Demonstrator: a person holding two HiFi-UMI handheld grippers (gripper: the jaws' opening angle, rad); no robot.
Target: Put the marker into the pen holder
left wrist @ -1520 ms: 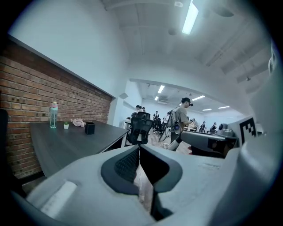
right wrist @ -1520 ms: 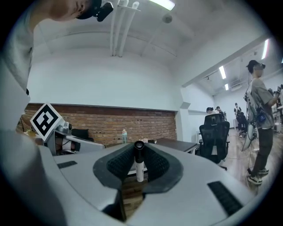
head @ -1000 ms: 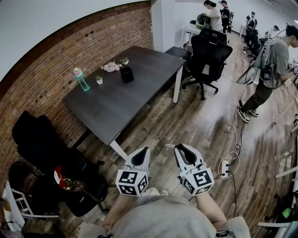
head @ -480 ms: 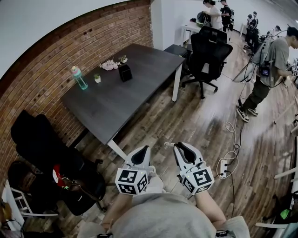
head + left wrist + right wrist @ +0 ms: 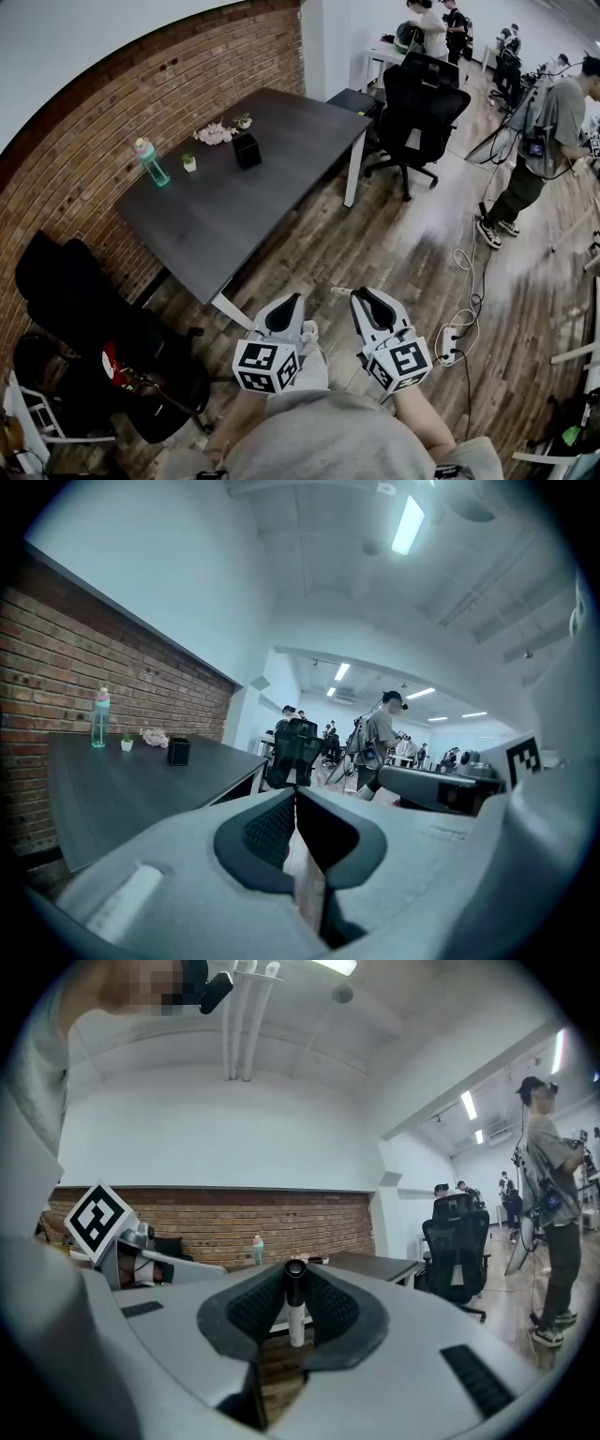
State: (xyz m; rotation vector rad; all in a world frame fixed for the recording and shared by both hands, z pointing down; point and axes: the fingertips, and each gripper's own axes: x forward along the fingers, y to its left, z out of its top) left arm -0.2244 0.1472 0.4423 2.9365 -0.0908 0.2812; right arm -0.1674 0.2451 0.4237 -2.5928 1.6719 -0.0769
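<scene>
In the right tool (image 5: 294,1279): marker (image 5: 296,1316), clamped crosswise to the jaws, dark end uppermost in the right gripper view. Pen holder (image 5: 247,150) stands on the worktop (image 5: 234,220), upper left of the head view, well apart. Left tool (image 5: 295,797) closed, empty.

On the table (image 5: 262,197), upper centre, the pen holder (image 5: 247,150) stands right of the bottle (image 5: 147,162). An office chair (image 5: 422,101) stands upper right.
</scene>
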